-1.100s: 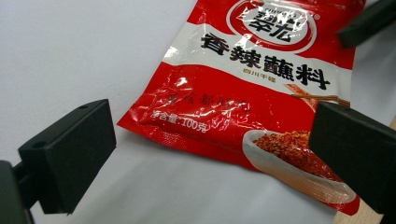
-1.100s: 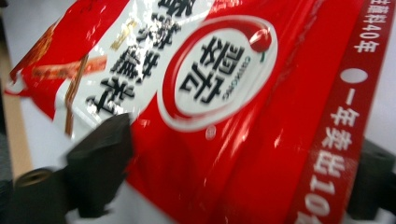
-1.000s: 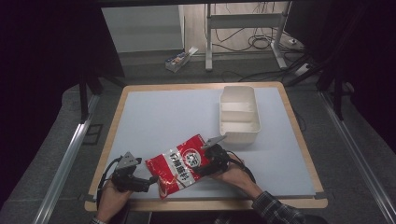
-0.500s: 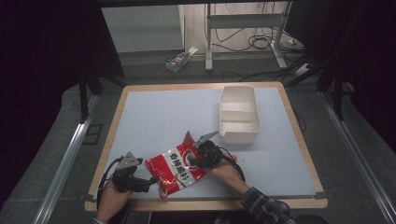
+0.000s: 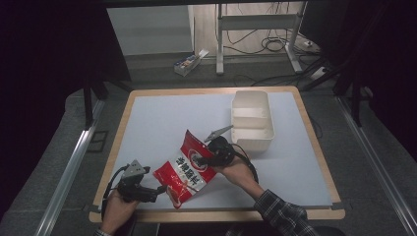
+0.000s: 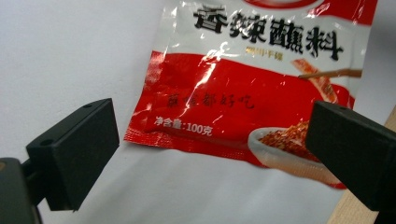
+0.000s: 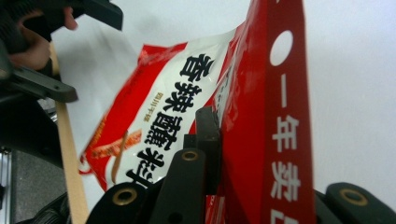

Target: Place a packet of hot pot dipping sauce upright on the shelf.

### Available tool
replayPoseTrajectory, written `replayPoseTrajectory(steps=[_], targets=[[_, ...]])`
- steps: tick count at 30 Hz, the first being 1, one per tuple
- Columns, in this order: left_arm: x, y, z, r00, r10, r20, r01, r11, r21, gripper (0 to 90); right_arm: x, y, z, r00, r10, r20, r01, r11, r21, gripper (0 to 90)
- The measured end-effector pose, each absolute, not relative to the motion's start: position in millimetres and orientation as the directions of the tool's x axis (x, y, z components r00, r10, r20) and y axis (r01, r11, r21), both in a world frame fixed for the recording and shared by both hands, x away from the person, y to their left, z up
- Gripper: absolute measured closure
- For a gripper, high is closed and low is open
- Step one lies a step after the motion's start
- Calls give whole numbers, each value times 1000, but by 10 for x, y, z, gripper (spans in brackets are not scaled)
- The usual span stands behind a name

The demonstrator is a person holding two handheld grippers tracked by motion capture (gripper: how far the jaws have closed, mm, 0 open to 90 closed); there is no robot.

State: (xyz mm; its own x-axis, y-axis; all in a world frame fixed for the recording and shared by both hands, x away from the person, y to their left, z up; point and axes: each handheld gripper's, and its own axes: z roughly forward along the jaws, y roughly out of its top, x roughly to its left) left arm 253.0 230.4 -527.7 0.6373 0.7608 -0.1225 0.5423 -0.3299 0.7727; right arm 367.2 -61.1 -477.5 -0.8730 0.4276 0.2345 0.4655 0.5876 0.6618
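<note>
A red and white seasoning packet [image 5: 184,169] [image 6: 247,93] [image 7: 275,116] stands tilted, its upper end lifted off the white table top [image 5: 162,123] and its lower end by the front edge. My right gripper [image 5: 200,158] [image 7: 224,154] has just been closing and is now shut on the packet's upper end, with the foil pinched between its jaws. My left gripper [image 5: 160,189] [image 6: 212,135] rests low at the front left. It is open, with its jaws spread either side of the packet's lower end and not touching it.
A white two-compartment tray [image 5: 252,140] sits at the back right of the table, just beyond the right hand. The wooden table edge [image 5: 216,215] runs close under both hands. Cables and a stand lie on the floor behind the table.
The right gripper has closed on the packet's upper end and raised it, so the packet has gone from lying flat to standing tilted. The left gripper has stayed in place.
</note>
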Motion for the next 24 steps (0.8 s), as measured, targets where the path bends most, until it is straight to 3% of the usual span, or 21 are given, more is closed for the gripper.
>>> replayPoseTrajectory(steps=[11, 24], targets=[[2533, 2302, -5279, 639, 760, -118, 541, -336, 771, 24, 3665, -565, -4352, -903, 368, 221, 407, 568, 716, 879], [2536, 2306, -5278, 640, 759, -117, 541, -338, 770, 25, 3749, -669, -3901, -912, 380, 154, 352, 533, 769, 882]])
